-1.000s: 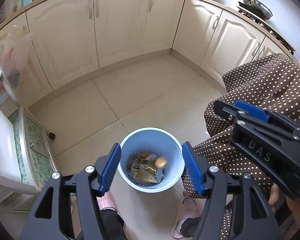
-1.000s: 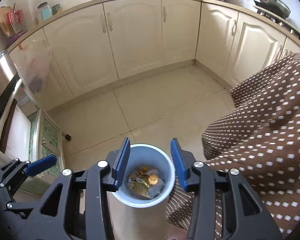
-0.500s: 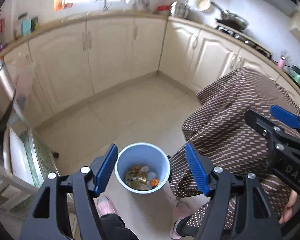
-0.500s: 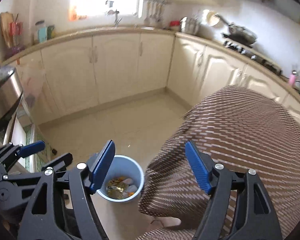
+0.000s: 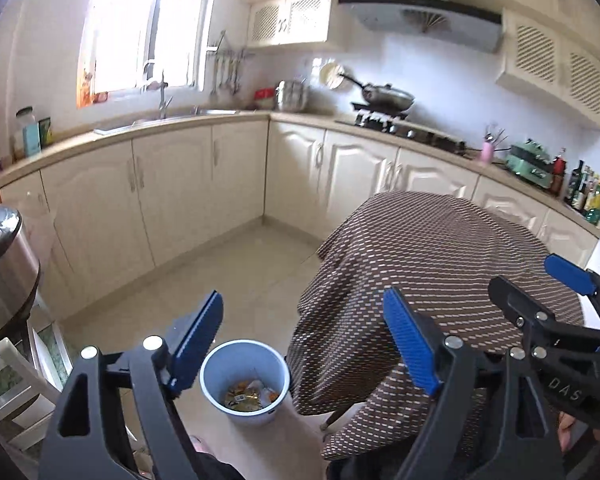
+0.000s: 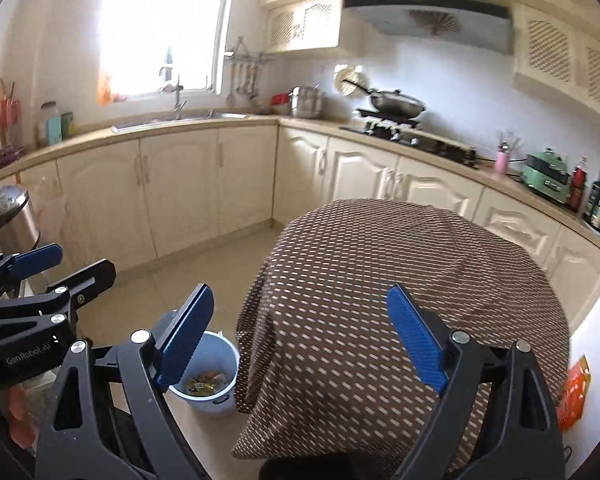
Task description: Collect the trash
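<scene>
A: How far along is the collecting?

B: The blue bin [image 5: 245, 376] stands on the floor [image 5: 236, 280] beside the covered tabletop [image 6: 400, 280], with wrappers already lying inside.

A: And the grippers?

B: The left gripper [image 5: 306, 344] and the right gripper [image 6: 304, 338] both have their fingers spread wide, holding nothing. One orange packet [image 6: 575, 394] lies at the tabletop's right edge; probably it is left to collect.
</scene>
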Demonstrator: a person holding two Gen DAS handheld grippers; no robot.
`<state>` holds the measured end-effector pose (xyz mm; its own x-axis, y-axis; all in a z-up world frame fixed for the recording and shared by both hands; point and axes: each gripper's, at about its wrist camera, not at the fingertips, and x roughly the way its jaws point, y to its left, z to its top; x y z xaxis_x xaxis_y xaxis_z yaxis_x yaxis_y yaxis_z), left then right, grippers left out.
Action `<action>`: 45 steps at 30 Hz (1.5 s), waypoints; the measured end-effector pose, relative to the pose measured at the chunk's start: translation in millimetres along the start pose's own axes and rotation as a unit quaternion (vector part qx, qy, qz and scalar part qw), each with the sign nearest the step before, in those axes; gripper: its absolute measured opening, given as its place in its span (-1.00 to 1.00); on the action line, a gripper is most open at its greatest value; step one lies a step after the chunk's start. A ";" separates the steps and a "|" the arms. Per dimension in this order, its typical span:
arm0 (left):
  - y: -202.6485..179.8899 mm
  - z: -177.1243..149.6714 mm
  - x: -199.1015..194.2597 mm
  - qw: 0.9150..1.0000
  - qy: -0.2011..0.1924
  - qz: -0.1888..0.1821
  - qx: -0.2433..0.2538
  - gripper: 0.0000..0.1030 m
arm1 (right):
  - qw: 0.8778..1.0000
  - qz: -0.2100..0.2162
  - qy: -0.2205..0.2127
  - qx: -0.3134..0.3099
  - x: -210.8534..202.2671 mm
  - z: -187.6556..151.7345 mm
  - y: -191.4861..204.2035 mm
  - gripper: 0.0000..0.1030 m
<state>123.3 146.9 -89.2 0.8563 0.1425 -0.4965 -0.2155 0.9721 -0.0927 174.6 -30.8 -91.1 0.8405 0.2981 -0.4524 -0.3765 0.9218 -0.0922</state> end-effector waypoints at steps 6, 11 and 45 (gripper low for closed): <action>-28.4 1.7 -50.2 0.999 -0.040 -0.010 0.023 0.61 | 0.999 -0.024 -0.039 0.013 -52.7 -9.3 -19.5 0.77; -49.0 -0.3 -89.5 0.996 -0.073 -0.015 0.044 0.76 | 0.997 -0.039 -0.068 0.027 -88.2 -15.3 -30.2 0.79; -92.0 -1.7 -162.4 0.986 -0.148 -0.040 0.072 0.85 | 0.987 -0.058 -0.141 0.039 -174.1 -31.7 -54.9 0.86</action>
<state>3.2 34.0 -1.5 0.9716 0.0918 -0.2181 -0.0912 0.9958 0.0128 36.6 -141.1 -35.4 0.9557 0.2358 -0.1762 -0.2488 0.9669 -0.0559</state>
